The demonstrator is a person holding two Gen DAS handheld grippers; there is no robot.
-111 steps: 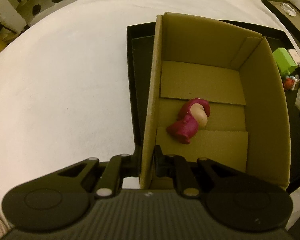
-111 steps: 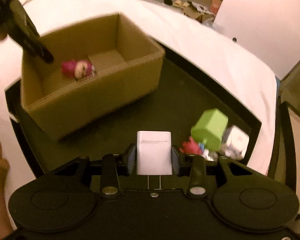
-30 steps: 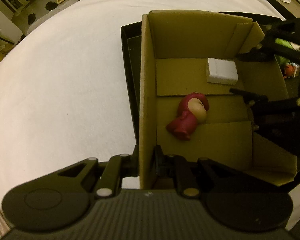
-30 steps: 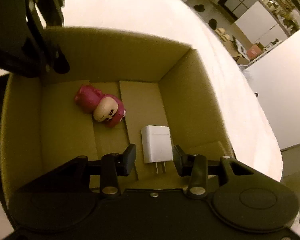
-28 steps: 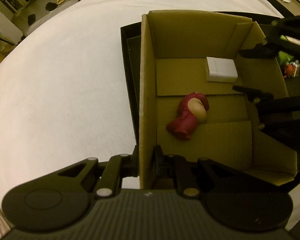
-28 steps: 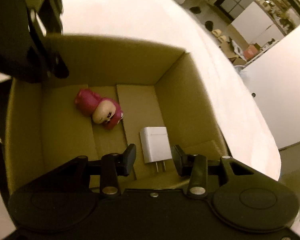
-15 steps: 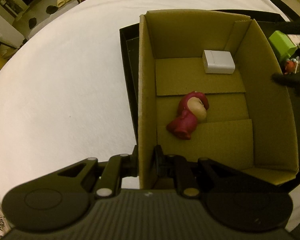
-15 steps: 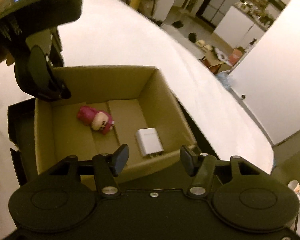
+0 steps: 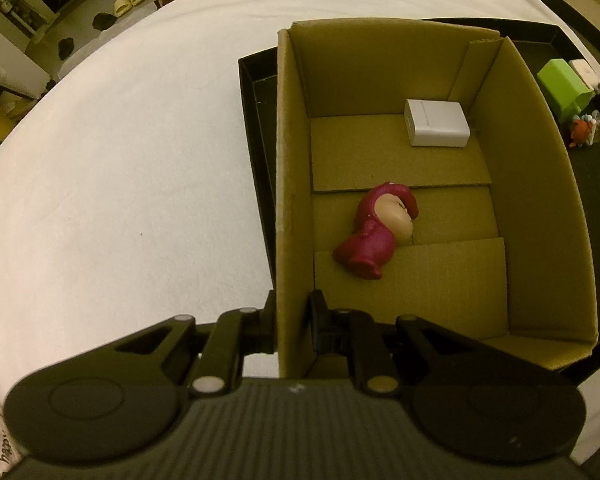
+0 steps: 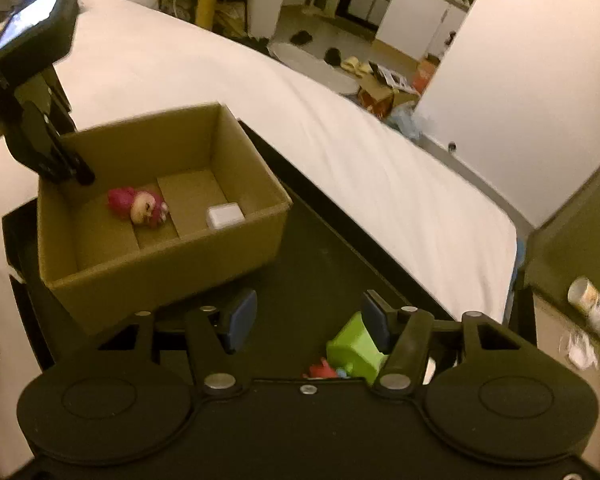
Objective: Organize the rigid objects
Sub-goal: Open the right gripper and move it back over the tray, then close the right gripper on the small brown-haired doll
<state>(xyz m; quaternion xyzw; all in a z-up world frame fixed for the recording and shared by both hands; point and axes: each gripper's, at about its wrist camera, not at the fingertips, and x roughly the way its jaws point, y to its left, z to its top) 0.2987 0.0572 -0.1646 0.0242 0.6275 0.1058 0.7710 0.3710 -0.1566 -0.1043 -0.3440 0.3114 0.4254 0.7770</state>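
The left gripper (image 9: 293, 322) sits at the bottom centre of its view, pinched on the near wall of the cardboard box (image 9: 288, 184), one finger outside the wall and one inside. The box stands in a black tray (image 9: 256, 128) on a white bed (image 9: 120, 168). On the box floor a white charger (image 9: 437, 128) lies in the upper right corner, touching or nearly touching the right wall, and a pink doll (image 9: 376, 232) lies on its side near the middle, apart from the charger.

In the right wrist view the right gripper (image 10: 308, 320) is spread wide and holds nothing, low in the frame over the tray's dark floor. A green block (image 10: 354, 350) lies just beside its right finger; contact is hard to judge through the blur. A small red toy (image 10: 320, 370) peeks out beside the block. The box occupies the left of this frame.
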